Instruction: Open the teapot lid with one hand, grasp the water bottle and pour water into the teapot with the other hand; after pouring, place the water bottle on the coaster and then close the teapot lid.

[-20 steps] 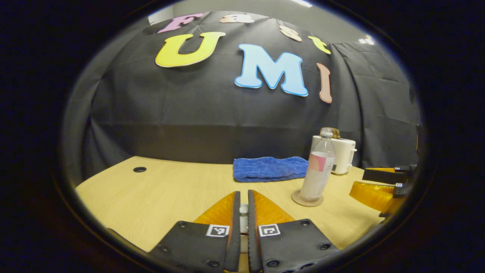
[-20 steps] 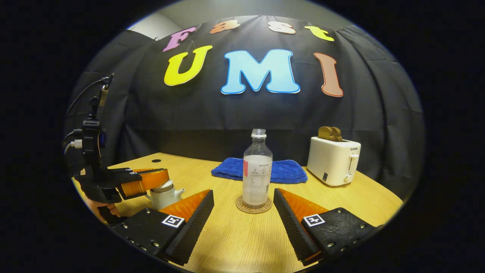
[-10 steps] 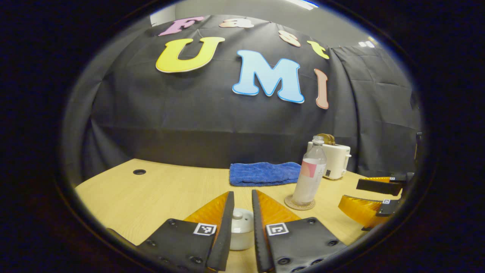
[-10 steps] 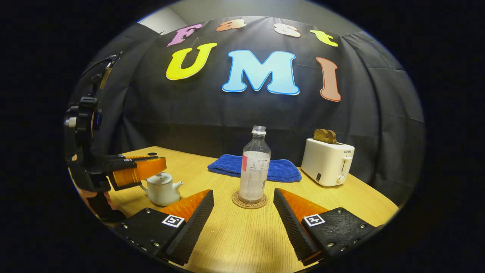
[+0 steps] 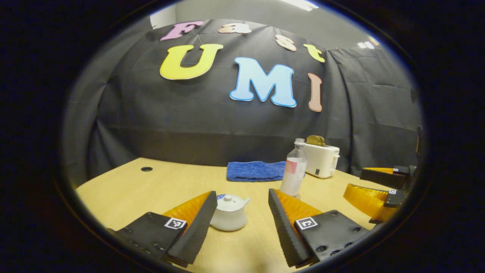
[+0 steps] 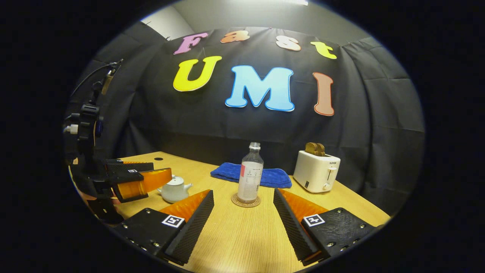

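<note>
Fingers of both grippers spread wide, empty: lidded teapot at twelve o'clock of the left, water bottle on coaster; task apparently complete.

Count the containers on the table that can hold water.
2: the teapot, lid on, near the left tool; the water bottle upright on the coaster, before the blue towel.

Coaster mostly behind the left claw's finger — bottle foot hidden too.
</note>
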